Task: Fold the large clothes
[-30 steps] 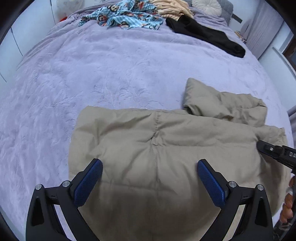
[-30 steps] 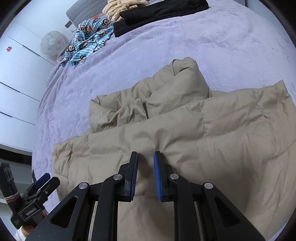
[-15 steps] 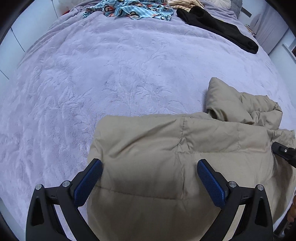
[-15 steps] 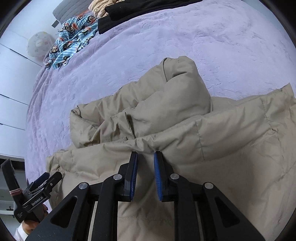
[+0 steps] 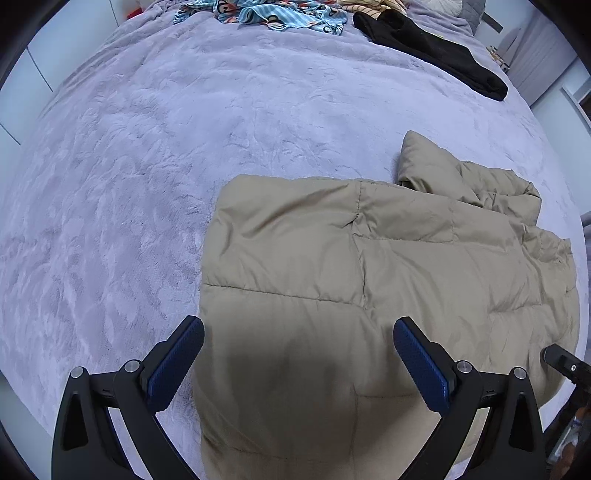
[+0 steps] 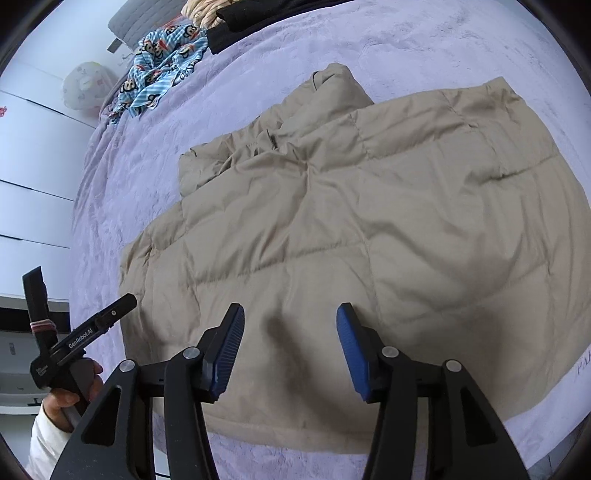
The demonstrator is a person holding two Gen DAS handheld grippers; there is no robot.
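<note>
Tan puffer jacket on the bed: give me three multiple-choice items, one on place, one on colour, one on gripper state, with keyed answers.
1. Where does the tan puffer jacket lie?
A. on the purple bedspread
B. on a chair
C. on the floor

2. What colour is the garment beside the monkey-print fabric?
A. red
B. black
C. green

3. How does the right gripper stand?
A. shut on the jacket
B. shut, empty
C. open

Answers: 1 A, bedspread surrounds the jacket; 2 B, the black garment adjoins it; 3 C, a wide gap separates its blue pads.
</note>
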